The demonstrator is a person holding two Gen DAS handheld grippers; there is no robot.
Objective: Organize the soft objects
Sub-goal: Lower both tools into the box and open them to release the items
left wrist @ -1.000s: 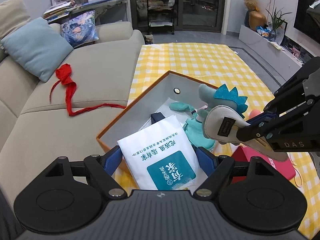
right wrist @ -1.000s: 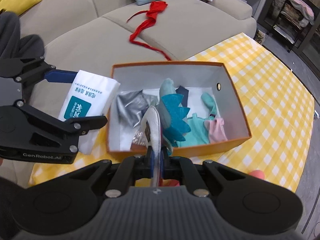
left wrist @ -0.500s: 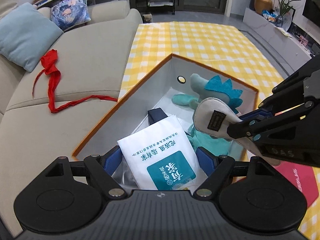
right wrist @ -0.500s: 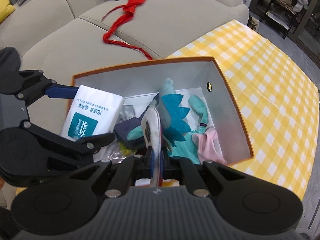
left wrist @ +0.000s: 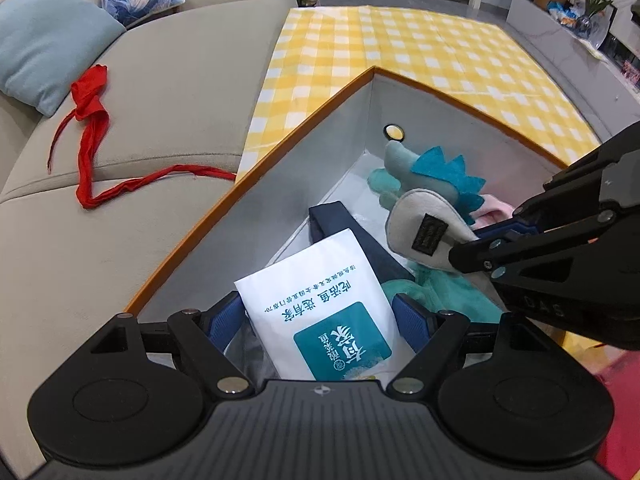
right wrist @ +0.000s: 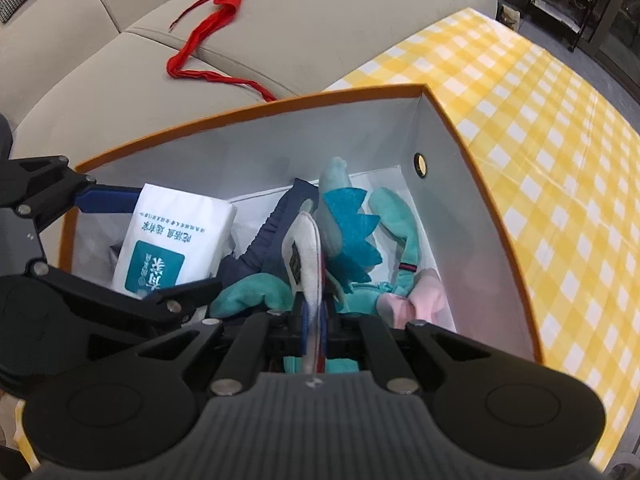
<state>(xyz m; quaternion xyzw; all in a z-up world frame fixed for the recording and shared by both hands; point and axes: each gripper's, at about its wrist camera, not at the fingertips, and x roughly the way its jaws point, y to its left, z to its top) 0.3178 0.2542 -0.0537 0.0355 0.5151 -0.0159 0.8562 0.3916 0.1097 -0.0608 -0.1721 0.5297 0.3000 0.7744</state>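
Observation:
My left gripper [left wrist: 320,316] is shut on a white tissue pack [left wrist: 320,300] with a teal label and holds it inside the orange-rimmed box [left wrist: 256,176]. The pack also shows in the right wrist view [right wrist: 172,240]. My right gripper [right wrist: 314,312] is shut on a flat white soft item [right wrist: 306,256] with a dark tag, held over the box [right wrist: 496,216]. That item shows in the left wrist view [left wrist: 428,236]. In the box lie a teal plush [right wrist: 360,240] with blue spikes, a navy cloth [right wrist: 276,224] and a pink piece [right wrist: 424,300].
The box stands on a yellow checked cloth [left wrist: 400,48] beside a beige sofa [left wrist: 168,80]. A red ribbon [left wrist: 92,120] and a light blue cushion [left wrist: 44,36] lie on the sofa. A red object [left wrist: 624,380] lies by the box at the right.
Both grippers have moved forward and down into the box with their loads. The tissue pack now sits low against the box's near left wall.

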